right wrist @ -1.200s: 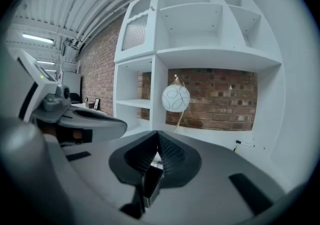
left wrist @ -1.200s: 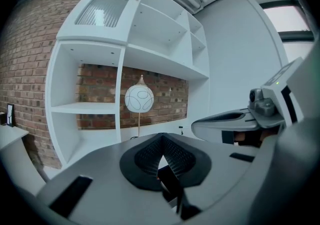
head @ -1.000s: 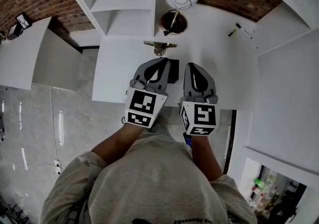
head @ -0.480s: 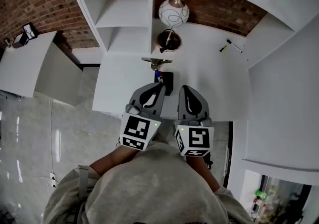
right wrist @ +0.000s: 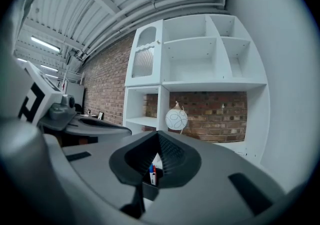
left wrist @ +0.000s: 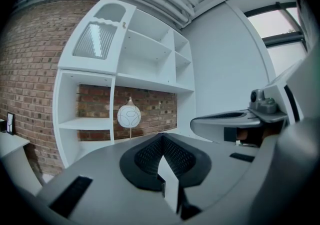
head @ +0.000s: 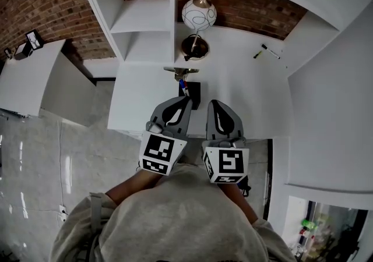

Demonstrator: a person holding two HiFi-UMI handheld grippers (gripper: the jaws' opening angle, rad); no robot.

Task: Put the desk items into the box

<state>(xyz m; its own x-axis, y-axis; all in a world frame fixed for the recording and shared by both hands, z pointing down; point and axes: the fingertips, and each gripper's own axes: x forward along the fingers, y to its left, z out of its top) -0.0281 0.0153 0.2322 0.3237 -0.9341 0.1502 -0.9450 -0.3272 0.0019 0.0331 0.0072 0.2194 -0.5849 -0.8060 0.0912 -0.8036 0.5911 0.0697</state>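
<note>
A small black box (head: 194,93) stands on the white desk (head: 245,98), with a blue and a red pen (head: 183,85) sticking out of it. Both grippers hover side by side near the desk's front edge, just short of the box. My left gripper (head: 186,101) has its jaws together and holds nothing. So does my right gripper (head: 214,104). In the right gripper view the box with the pens (right wrist: 151,175) shows through the gap behind the shut jaws (right wrist: 158,136). A small metallic item (head: 180,71) lies beyond the box. Two markers (head: 266,51) lie far right.
A white globe lamp (head: 199,14) on a dark base (head: 194,47) stands at the back of the desk. White shelves (head: 143,16) rise behind it against a brick wall. A white side table (head: 26,74) stands at the left, with grey floor beside it.
Both grippers have drawn back from beside the black box toward the desk's front edge, and stay shut. The box and the pens have not moved.
</note>
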